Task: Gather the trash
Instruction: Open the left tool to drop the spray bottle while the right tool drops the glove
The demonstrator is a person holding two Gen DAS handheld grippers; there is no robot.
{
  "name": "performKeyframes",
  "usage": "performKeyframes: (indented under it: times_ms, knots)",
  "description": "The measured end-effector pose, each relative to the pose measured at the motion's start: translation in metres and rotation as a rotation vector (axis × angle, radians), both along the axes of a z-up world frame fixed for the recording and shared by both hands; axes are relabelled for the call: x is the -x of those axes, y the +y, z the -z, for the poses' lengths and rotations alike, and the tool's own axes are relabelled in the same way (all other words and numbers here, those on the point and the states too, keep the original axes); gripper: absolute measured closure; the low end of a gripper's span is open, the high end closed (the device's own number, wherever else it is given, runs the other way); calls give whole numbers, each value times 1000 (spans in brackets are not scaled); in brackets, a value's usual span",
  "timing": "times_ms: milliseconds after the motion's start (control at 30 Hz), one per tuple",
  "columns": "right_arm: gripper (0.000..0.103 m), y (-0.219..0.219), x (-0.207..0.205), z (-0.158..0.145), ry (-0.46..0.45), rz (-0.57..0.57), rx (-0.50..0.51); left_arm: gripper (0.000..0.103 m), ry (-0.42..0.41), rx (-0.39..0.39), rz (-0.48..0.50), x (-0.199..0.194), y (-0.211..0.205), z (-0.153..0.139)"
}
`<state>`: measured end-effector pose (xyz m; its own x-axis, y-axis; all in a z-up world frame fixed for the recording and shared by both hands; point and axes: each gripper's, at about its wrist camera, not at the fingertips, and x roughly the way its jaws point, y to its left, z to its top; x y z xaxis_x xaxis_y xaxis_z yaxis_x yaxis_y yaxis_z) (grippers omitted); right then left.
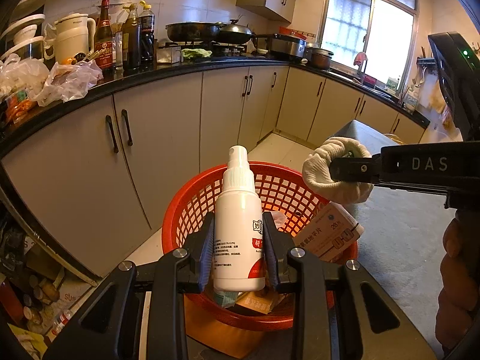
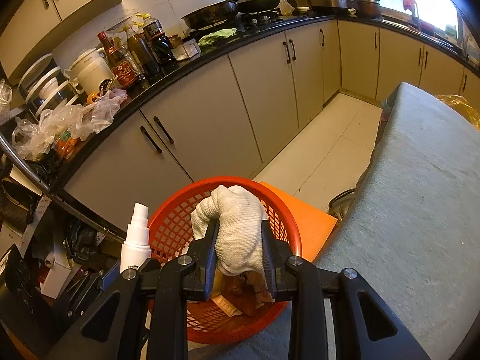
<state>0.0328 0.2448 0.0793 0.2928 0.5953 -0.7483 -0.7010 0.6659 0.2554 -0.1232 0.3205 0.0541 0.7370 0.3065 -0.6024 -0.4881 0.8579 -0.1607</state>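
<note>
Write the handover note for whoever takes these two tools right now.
Left tool: shut on a white spray bottle, upright over the red basket.
Right tool: shut on a balled white cloth, also above the basket.
Done: cartons and wrappers, including a medicine box, already lie inside.
Left: release both items into the basket.

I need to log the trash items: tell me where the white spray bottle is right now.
The white spray bottle stands upright, clamped in the left gripper over the red basket; in the right wrist view it shows at the basket's left rim.
</note>
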Motion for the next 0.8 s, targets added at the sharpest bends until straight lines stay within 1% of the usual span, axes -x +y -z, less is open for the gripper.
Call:
performKeyframes:
  times_ms: [800]
  knots:
    - [73, 11, -12, 14, 25, 6, 19, 74, 26, 51, 9, -13, 9, 16]
